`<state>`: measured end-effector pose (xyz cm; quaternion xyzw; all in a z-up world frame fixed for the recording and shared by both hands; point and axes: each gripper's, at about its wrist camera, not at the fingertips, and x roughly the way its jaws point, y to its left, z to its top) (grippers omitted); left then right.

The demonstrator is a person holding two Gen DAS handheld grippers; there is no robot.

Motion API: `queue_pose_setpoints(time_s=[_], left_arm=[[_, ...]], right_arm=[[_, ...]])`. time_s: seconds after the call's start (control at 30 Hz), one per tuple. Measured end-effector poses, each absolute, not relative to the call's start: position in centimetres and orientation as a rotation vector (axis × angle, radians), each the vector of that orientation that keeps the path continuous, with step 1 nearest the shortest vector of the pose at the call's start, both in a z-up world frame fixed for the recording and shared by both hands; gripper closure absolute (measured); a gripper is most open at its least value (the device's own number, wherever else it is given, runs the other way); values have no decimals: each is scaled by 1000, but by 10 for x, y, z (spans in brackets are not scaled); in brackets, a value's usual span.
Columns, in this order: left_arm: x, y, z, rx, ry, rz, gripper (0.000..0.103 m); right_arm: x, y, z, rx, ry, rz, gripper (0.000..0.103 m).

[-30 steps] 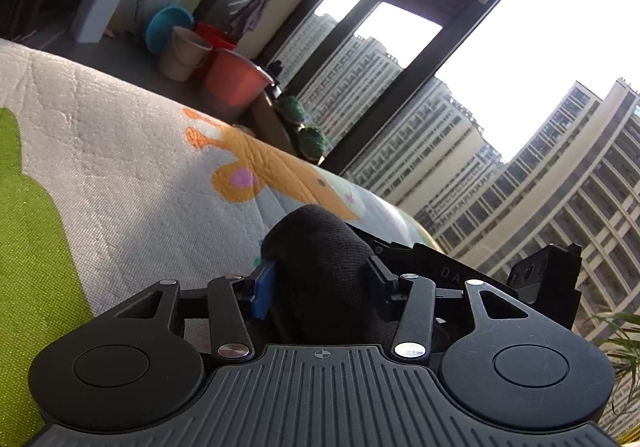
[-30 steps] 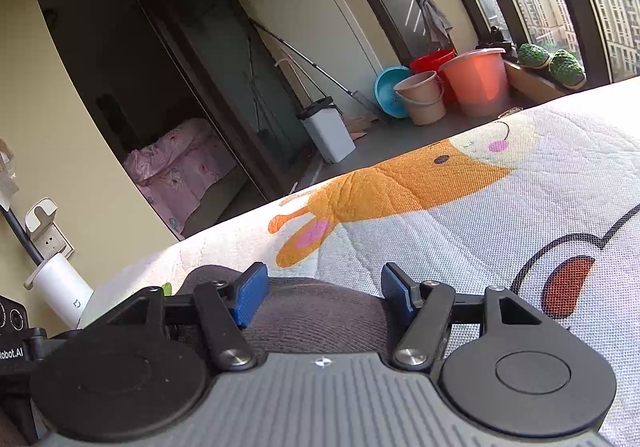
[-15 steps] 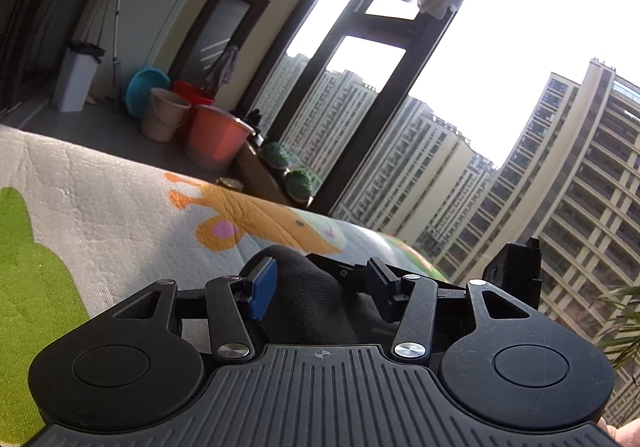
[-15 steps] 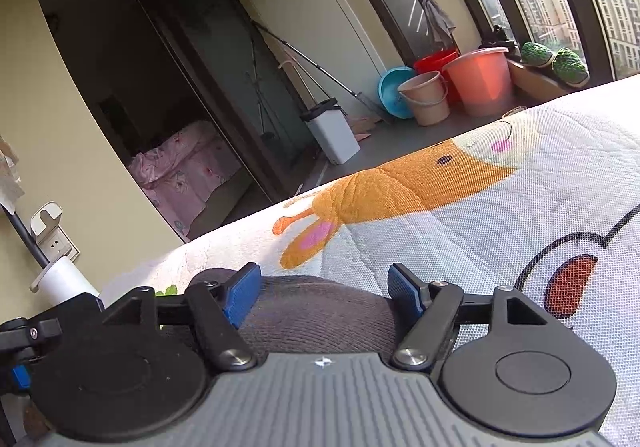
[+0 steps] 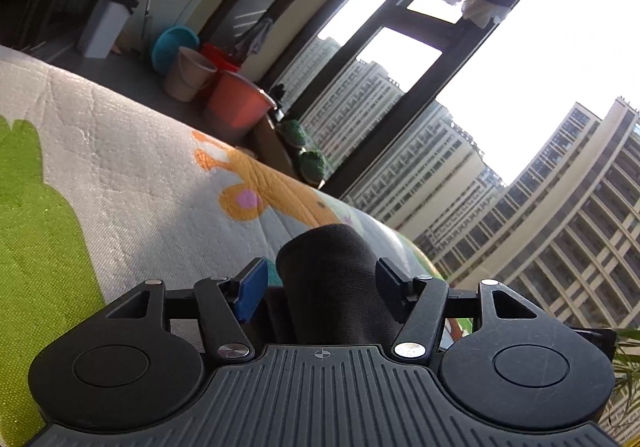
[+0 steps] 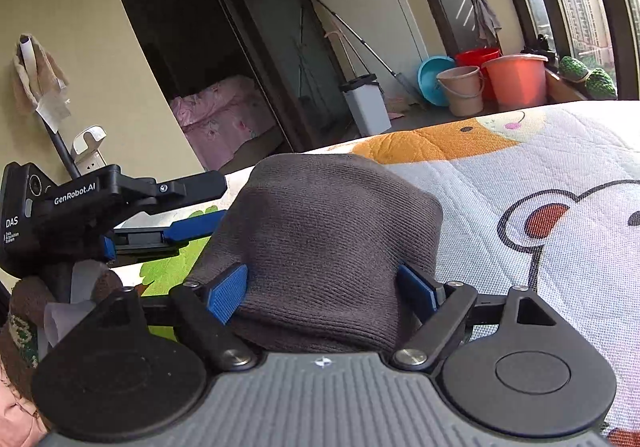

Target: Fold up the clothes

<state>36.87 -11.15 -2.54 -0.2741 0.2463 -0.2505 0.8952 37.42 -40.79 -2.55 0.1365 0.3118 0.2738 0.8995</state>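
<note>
Cartoon-printed quilt across the lower right of the right wrist view, filling the left half of the left wrist view. Dark grey knit garment bunched on it at centre frame. Right gripper at bottom centre, jaws just opening, blue pads flanking the knit, contact unclear. Left gripper at bottom centre, jaws also just opening, a gap beside the left pad, the same garment between. Buckets at upper right.
</note>
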Motion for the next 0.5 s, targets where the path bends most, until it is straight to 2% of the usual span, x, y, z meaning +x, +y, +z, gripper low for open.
queue_pose_setpoints(time_s=[0.13,0.27,0.3,0.33,0.5], left_arm=[[372,-138,-7,-468,488,-586,43],[396,-158,-34,-454,586,-539,45],[398,-158,-39,-456,590,-526,52],[398,-157,-41,-450,587,-526,53],[392,-152,-39,-450,593,-502,52]], right_arm=[[373,-402,-26,249,636,559,17],[370,-401,-27,237,624,536,14],[371,-401,-27,238,626,518,9],[373,-400,-29,247,639,500,1],[387,-405,-35,323,708,498,0]])
